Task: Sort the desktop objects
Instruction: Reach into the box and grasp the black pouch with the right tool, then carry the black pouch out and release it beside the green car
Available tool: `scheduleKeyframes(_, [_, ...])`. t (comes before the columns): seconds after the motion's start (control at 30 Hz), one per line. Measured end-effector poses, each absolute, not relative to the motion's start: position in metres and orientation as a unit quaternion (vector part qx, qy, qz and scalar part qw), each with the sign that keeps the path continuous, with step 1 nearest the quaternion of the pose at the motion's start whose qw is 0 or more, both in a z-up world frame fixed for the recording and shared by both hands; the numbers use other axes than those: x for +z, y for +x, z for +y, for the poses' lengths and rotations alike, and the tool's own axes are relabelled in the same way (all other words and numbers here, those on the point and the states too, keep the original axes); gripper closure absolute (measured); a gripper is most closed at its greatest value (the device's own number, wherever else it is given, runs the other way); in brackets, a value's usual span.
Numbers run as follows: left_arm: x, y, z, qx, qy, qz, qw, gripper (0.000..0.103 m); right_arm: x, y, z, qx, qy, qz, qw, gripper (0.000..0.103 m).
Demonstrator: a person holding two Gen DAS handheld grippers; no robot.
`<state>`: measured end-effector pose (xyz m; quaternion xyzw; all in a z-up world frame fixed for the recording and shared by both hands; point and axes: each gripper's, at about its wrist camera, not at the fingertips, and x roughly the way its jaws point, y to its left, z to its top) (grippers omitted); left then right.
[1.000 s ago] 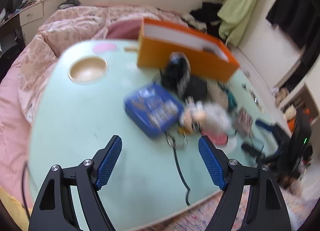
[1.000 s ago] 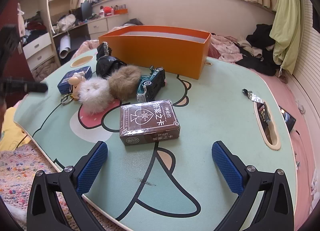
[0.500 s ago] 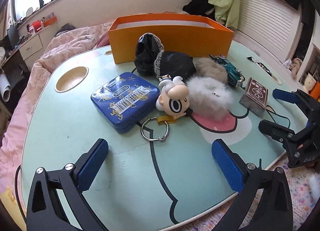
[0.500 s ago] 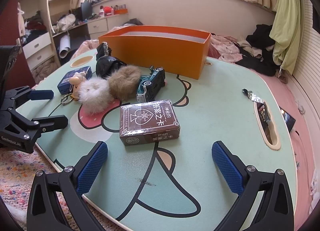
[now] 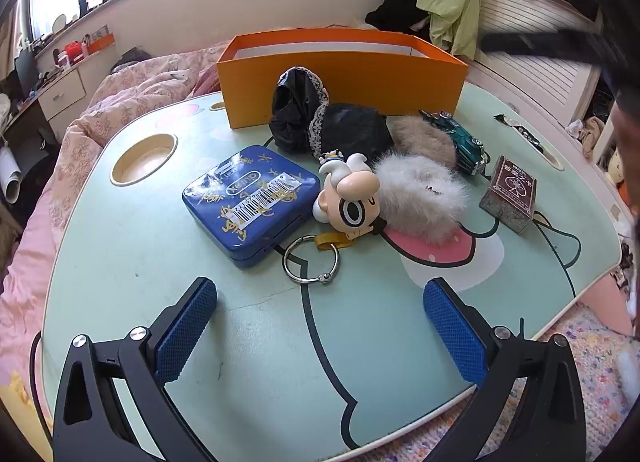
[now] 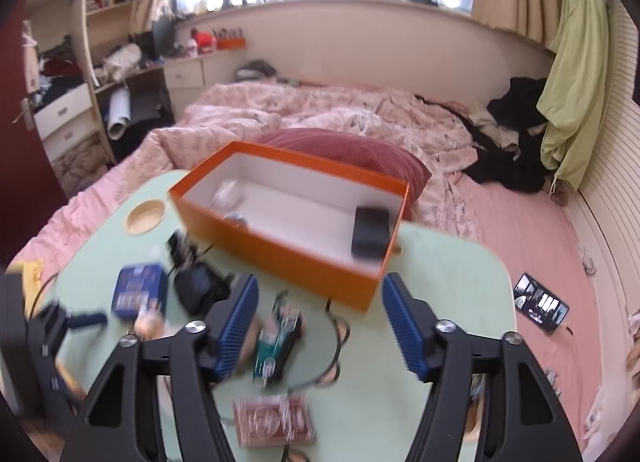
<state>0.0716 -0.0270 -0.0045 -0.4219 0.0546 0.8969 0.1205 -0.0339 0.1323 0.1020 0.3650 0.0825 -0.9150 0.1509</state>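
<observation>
Left gripper (image 5: 320, 326) spread wide, empty, above table (image 5: 120, 262); blue tin (image 5: 252, 204) at eleven o'clock. Right gripper (image 6: 318, 322) narrowing, empty, orange box (image 6: 288, 246) at twelve.

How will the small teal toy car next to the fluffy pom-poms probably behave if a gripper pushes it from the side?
The small teal toy car has visible wheels, so it would probably roll if pushed lengthwise and skid if pushed sideways. Its glossy, hard-looking body may slip between pads. It lies close to the brown fluffy pom-pom, which could drag along.
</observation>
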Motion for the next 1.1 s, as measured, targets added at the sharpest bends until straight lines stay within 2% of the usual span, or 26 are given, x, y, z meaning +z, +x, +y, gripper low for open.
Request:
scheduleKeyframes(0.07, [-0.005,0.071,-0.027,0.897,-0.421,0.054,0.121,0.0,0.106,-0.077,0.118,-0.9,0.404,0.112,0.123,0.053])
scheduleKeyframes(0.27, [-0.006,0.071,-0.029,0.899,-0.418,0.054,0.123,0.0,0.079,-0.185,0.091,-0.839,0.507,0.196,0.025,0.054])
scheduleKeyframes(0.53, [-0.007,0.071,-0.03,0.901,-0.412,0.053,0.125,0.0,0.053,-0.213,0.068,-0.785,0.546,0.292,-0.021,0.054])
scheduleKeyframes(0.73, [-0.007,0.072,-0.031,0.903,-0.408,0.05,0.128,0.0,0.045,-0.211,0.054,-0.776,0.551,0.308,-0.007,0.055])
scheduleKeyframes(0.8, [-0.007,0.072,-0.032,0.903,-0.407,0.049,0.128,0.0,0.033,-0.217,0.058,-0.753,0.579,0.31,-0.03,0.056])
scheduleKeyframes(0.9, [-0.008,0.073,-0.032,0.904,-0.406,0.049,0.129,0.0,0.014,-0.229,0.067,-0.733,0.618,0.281,-0.036,0.059])
scheduleKeyframes(1.1, [-0.008,0.073,-0.035,0.905,-0.403,0.047,0.13,0.0,0.025,-0.23,0.071,-0.752,0.611,0.248,-0.006,0.063])
